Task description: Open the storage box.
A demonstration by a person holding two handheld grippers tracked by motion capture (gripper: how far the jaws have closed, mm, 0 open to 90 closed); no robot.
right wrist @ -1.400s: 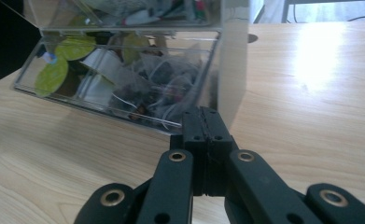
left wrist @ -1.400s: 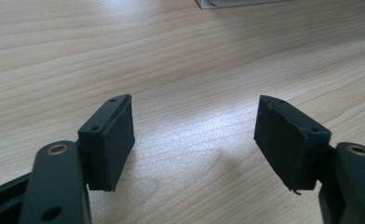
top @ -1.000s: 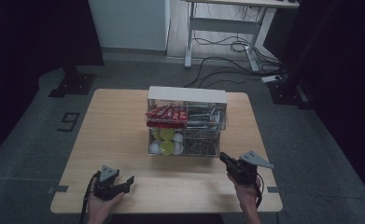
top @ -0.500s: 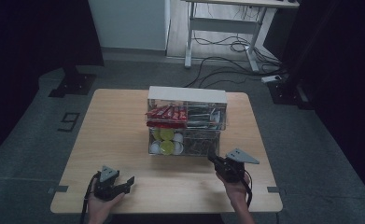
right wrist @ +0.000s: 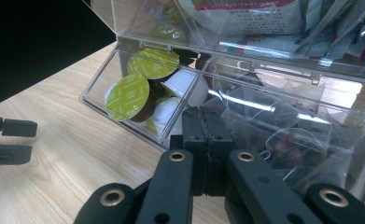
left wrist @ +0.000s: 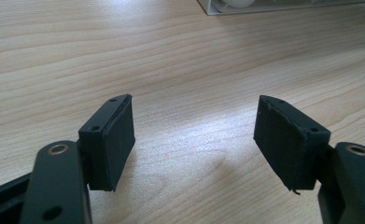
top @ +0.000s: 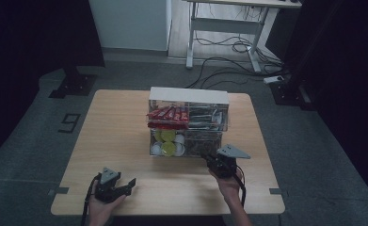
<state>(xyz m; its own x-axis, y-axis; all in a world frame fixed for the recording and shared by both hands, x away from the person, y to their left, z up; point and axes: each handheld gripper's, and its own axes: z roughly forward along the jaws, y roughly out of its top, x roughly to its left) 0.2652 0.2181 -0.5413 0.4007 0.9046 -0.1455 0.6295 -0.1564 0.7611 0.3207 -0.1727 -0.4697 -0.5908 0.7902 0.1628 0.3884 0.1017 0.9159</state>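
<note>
A clear plastic organizer [top: 188, 122] stands mid-table. It holds red sachets [top: 168, 114] at upper left, paper packets at upper right, green- and white-lidded pods [top: 168, 142] at lower left, and dark wrapped items at lower right. My right gripper [top: 208, 160] is shut with nothing in it. In the right gripper view its tips [right wrist: 207, 116] sit just in front of the lower bins, beside the pods [right wrist: 138, 88]. My left gripper [top: 131, 184] rests near the table's front left. Its jaws stand wide open over bare wood [left wrist: 194, 121].
The wooden table [top: 120, 127] has free surface left of the organizer and along the front edge. Beyond the far edge, a desk frame [top: 224, 28] and cables lie on the floor. A floor marker "9" [top: 69, 122] sits left of the table.
My right gripper has slid left along the organizer's front, closer to its lower bins, staying shut. The left gripper has not moved.
</note>
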